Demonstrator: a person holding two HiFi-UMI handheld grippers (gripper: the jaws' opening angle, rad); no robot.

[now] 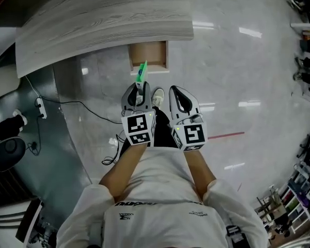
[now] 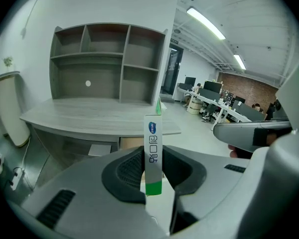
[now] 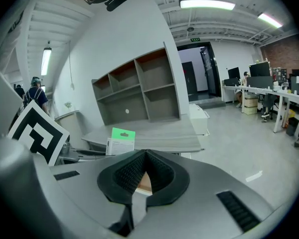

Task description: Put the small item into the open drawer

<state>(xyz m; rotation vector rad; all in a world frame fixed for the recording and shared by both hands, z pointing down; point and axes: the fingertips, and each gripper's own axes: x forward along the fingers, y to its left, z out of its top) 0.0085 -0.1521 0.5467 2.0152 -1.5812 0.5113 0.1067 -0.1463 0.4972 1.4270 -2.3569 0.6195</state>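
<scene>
The small item is a slim white box with a green end (image 1: 141,72). It stands upright between the pads of my left gripper (image 1: 139,88), which is shut on it. In the left gripper view the box (image 2: 153,148) rises out of the left gripper (image 2: 153,176), in front of the desk. The open drawer (image 1: 149,56) shows its brown inside under the desk's front edge, just beyond the box. My right gripper (image 1: 174,91) hangs beside the left one, shut and empty. In the right gripper view the right gripper (image 3: 144,176) has its tips meeting, and the box (image 3: 120,140) shows at its left.
A grey wooden desk (image 1: 103,19) carries a shelf unit (image 2: 107,63) against the wall. Cables and a power strip (image 1: 40,106) lie on the floor at the left. Racks (image 1: 305,30) line the right side. Office desks (image 2: 214,103) stand far off.
</scene>
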